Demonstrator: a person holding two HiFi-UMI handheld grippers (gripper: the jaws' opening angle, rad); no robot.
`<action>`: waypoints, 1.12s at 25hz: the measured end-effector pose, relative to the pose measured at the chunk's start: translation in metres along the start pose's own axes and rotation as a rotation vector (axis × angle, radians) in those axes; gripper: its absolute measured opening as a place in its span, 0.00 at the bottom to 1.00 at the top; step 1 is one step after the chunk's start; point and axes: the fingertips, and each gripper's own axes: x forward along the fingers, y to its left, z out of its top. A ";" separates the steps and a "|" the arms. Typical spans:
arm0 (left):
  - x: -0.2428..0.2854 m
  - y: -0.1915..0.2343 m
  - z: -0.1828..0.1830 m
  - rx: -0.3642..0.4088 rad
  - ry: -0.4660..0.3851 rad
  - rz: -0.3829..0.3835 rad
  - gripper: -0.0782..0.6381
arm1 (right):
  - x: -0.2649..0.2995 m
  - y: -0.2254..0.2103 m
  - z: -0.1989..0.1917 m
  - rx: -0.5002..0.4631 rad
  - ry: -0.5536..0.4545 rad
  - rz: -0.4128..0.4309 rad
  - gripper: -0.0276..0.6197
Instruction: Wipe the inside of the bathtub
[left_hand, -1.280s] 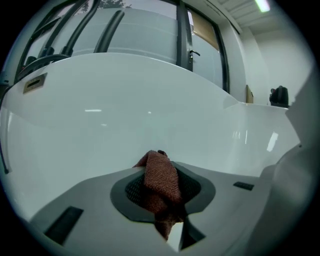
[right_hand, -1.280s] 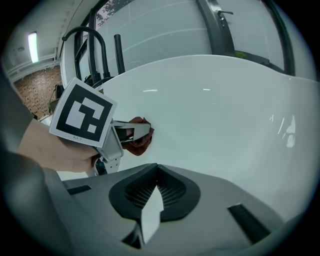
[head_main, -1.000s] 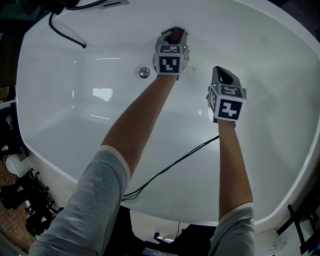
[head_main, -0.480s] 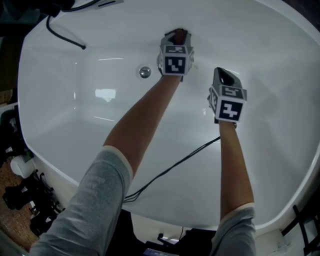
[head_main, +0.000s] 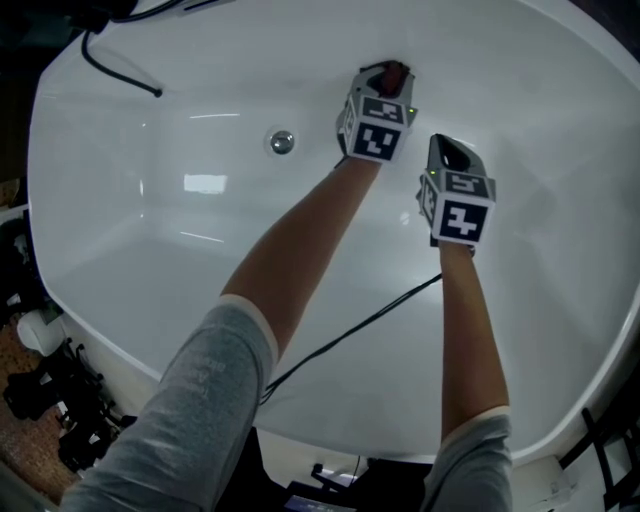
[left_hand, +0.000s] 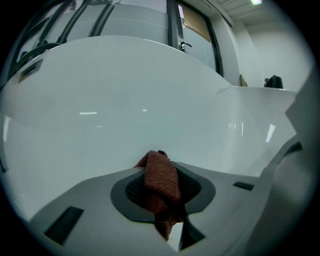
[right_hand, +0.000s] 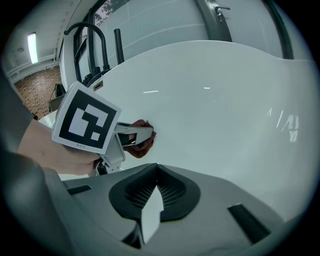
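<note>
A white bathtub (head_main: 200, 230) fills the head view. My left gripper (head_main: 393, 72) is shut on a reddish-brown cloth (head_main: 396, 74) and holds it against the tub's far inner wall. In the left gripper view the cloth (left_hand: 161, 182) bulges up between the closed jaws, with the white tub wall (left_hand: 150, 115) right behind it. My right gripper (head_main: 452, 152) hovers lower and to the right over the tub floor, jaws shut with nothing held. The right gripper view shows the left gripper (right_hand: 145, 134) with the cloth (right_hand: 139, 146) against the wall.
A round metal drain (head_main: 282, 141) lies on the tub floor left of the left gripper. A black cable (head_main: 350, 328) runs over the near rim into the tub. Another black hose (head_main: 115, 75) hangs over the far left rim. Dark clutter (head_main: 45, 400) sits outside the tub's left side.
My left gripper has slid to the right along the far wall with the cloth. The right gripper has stayed in place.
</note>
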 end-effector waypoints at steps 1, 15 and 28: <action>-0.003 0.014 -0.005 -0.020 0.006 0.029 0.24 | 0.001 0.000 0.001 -0.001 -0.001 0.000 0.05; -0.008 0.056 -0.047 -0.049 0.069 0.084 0.24 | 0.021 0.008 -0.015 0.009 0.029 0.003 0.05; 0.011 0.019 -0.061 -0.031 0.069 0.023 0.24 | 0.021 -0.015 -0.021 0.019 0.032 -0.022 0.05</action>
